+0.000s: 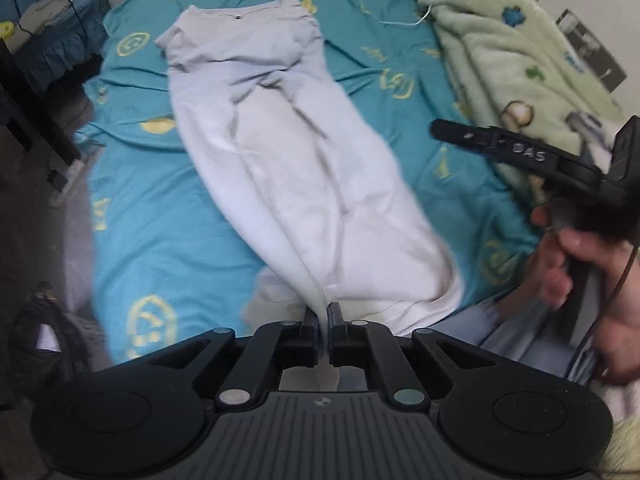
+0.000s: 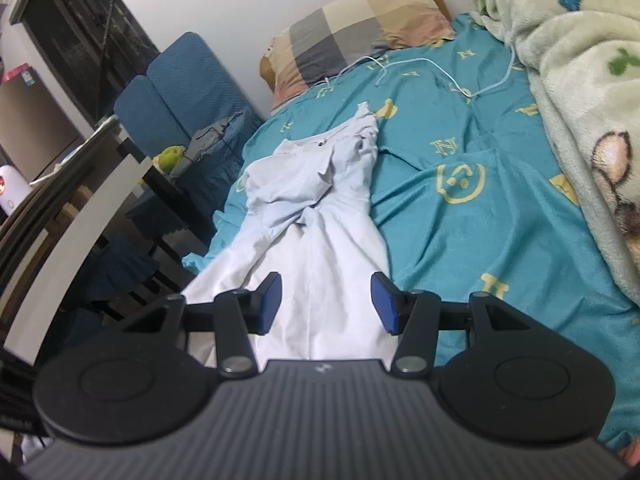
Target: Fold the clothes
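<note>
Left tongs [image 1: 323, 314] pinched tight on a ridge of the shirt's [image 1: 280, 152] near hem, cloth rising straight up between the pads. Right tongs [image 2: 325, 300] about half open, nothing between the pads, hovering above the near part of the same shirt.

Step in hand, by the look of it: lifting the hem end to carry it toward the collar. Best done by bringing the right tongs down on the hem at the other side before lifting further, so both corners travel together and the fold line stays square. With one grip only, likely to drag the cloth into a rope and pull the whole shirt along the sheet [image 1: 168, 216]. Worth keeping the lift low and slow, letting the body of the shirt stay flat.

Shirt lying lengthwise on the teal sheet, collar at the far end toward the pillow [image 2: 352, 32], sleeves tucked in, middle creased and bunched. Near end gathered into the left tongs; in the left view the right tongs [image 1: 436, 128] well off to the right, over the sheet beside the green blanket [image 1: 512, 52], apart from the cloth.
</note>
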Tool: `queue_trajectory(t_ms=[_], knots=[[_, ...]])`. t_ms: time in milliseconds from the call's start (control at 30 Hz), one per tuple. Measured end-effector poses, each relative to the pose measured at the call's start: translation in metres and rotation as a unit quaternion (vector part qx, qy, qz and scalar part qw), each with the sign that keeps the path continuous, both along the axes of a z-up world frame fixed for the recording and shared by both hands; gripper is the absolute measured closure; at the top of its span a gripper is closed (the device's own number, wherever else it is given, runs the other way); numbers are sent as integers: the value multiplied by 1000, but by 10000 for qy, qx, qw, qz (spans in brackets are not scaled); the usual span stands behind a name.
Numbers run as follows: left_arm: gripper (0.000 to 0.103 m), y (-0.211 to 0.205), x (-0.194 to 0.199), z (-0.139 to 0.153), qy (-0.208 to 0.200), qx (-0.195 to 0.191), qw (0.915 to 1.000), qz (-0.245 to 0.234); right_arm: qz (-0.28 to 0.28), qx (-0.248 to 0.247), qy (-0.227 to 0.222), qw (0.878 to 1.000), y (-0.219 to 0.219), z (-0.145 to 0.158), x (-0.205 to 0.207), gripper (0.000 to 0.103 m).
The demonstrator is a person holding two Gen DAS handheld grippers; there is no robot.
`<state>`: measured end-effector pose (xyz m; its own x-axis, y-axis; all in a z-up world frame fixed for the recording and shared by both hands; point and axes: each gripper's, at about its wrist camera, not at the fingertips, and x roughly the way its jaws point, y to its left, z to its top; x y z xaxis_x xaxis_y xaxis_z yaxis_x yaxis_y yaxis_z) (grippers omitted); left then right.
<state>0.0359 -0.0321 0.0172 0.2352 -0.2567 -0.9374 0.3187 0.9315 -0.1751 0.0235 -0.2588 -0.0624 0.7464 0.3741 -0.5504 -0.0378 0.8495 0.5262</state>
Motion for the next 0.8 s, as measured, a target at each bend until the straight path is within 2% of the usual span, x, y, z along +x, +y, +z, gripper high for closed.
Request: queue_trajectory(t_ms=[133,233,333,400,533,567,633,667,733,800], knots=[[95,-15,-4,-64,263,-369,9985,299,-64,174,384,9991,-9,-12,3,50],[92,-5,-2,-104,526,-447,9967,439,-77,261,817,9963,-13,-25,7,50],[70,13,-5,-102,418,-706,9948,599,-33,235,1238,9920,-9,-38,12,50],[50,28,-8,-92,268,-952,9932,611,46,226,1480,9887,-5,-46,15,50],[35,64,-10,-74,-110,-1378,9870,825,257,178,1869,9819,6,-57,15,50],[29,71,-7,-75,-132,-1361,9861,947,379,193,1974,9794,10,-58,15,50],[27,82,1,-81,-141,-1241,9850,1191,648,-46,2256,9721,23,-63,16,53],[26,86,6,-86,-100,-1111,9859,1248,740,-374,2410,9670,31,-65,16,52],[27,89,12,-102,170,-778,9879,1329,877,-828,2584,9585,44,-66,15,50],[28,92,16,-114,534,-666,9878,1300,989,-964,2715,9525,50,-67,13,51]])
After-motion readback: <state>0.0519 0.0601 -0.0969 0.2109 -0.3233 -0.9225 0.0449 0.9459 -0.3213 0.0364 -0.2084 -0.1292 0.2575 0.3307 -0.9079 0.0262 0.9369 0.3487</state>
